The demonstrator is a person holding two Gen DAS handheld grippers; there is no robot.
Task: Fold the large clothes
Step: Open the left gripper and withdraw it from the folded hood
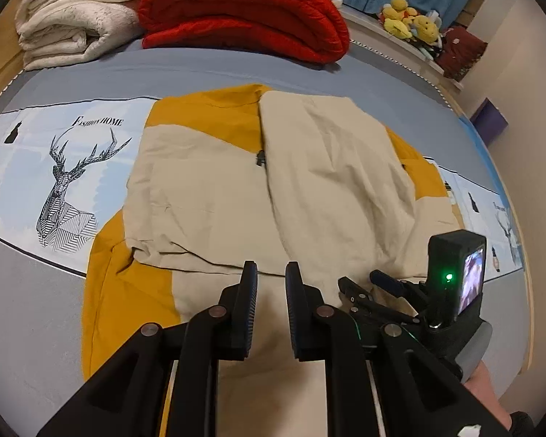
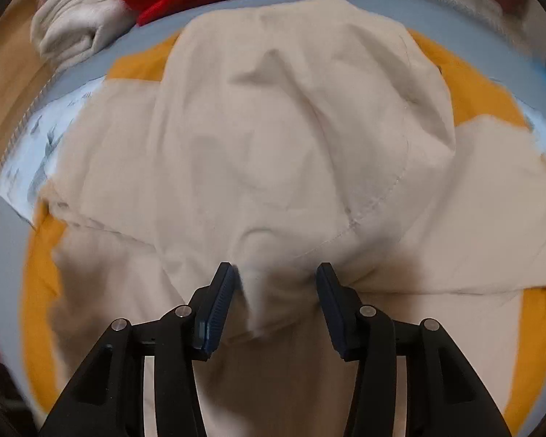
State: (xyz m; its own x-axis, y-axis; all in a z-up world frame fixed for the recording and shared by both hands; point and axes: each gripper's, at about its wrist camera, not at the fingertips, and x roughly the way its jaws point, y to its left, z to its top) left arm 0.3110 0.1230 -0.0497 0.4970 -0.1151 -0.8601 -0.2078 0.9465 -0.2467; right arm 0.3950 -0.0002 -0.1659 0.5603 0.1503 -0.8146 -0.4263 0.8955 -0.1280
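Note:
A large beige and mustard-yellow jacket (image 1: 207,196) lies spread on the bed, its black zipper pull (image 1: 260,158) near the middle. A beige part is folded across its right half (image 1: 327,167). My left gripper (image 1: 271,273) hovers over the jacket's near edge, its jaws a narrow gap apart with nothing between them. The right gripper's camera unit (image 1: 455,276) shows low on the right, down at the cloth. In the right wrist view my right gripper (image 2: 275,273) stands open just above the beige cloth (image 2: 273,127). A loose ridge of fabric (image 2: 258,298) rises between its fingers, unpinched.
The bed has a grey sheet (image 1: 36,309) with a printed deer band (image 1: 65,189). At the far edge lie a folded red blanket (image 1: 244,11) and a folded cream blanket (image 1: 76,14). Plush toys (image 1: 411,22) sit on a ledge at the back right.

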